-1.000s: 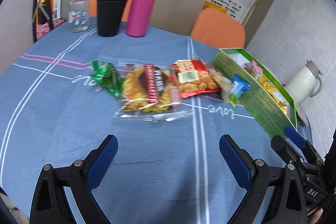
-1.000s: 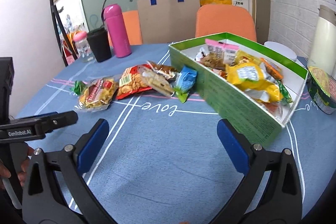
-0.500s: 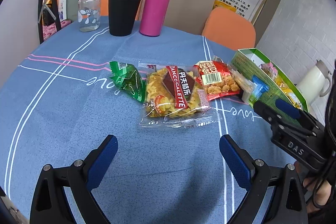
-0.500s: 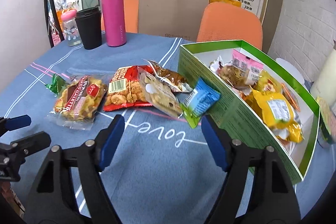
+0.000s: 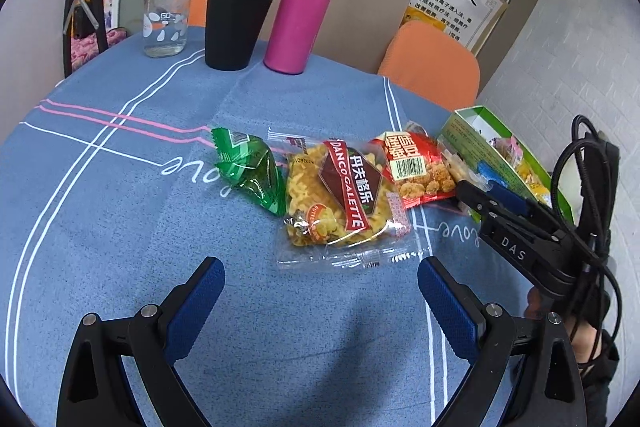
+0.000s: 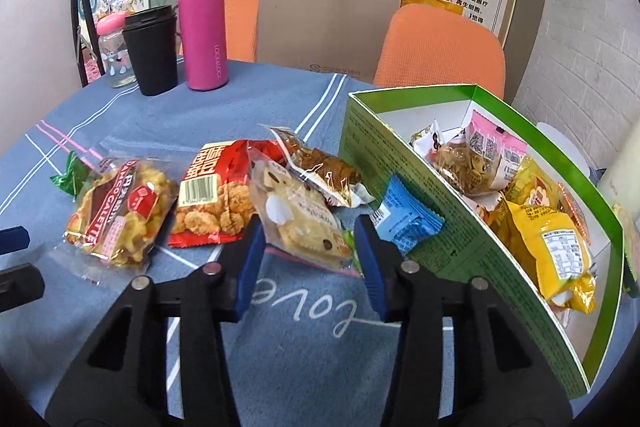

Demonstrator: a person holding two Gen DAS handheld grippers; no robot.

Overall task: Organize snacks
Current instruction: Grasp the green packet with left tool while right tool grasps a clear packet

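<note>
Right gripper (image 6: 310, 253) now narrowed and closed in around the clear cookie packet (image 6: 298, 219), pads either side, not yet pinching; green box (image 6: 460, 223) just right. Left gripper (image 5: 320, 301) spread wide, empty, short of the galette bag (image 5: 340, 195)

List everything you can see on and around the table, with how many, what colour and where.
Green cardboard box: one, right side of table, holds several snack packets.
Clear packet of yellow galette biscuits: one, table centre.
Red packet of fried beans: one, right of the biscuits.
Green foil packet: one, left of the biscuits.
Clear cookie packet: one, in front of the right fingers.
Blue sachet: one, against the box wall.
Pink flask, black cup, clear pink-lidded jar: one each, far edge.
Orange chairs: two, behind.
Left gripper: open.
Right gripper: open, around the cookie packet's near end.
</note>
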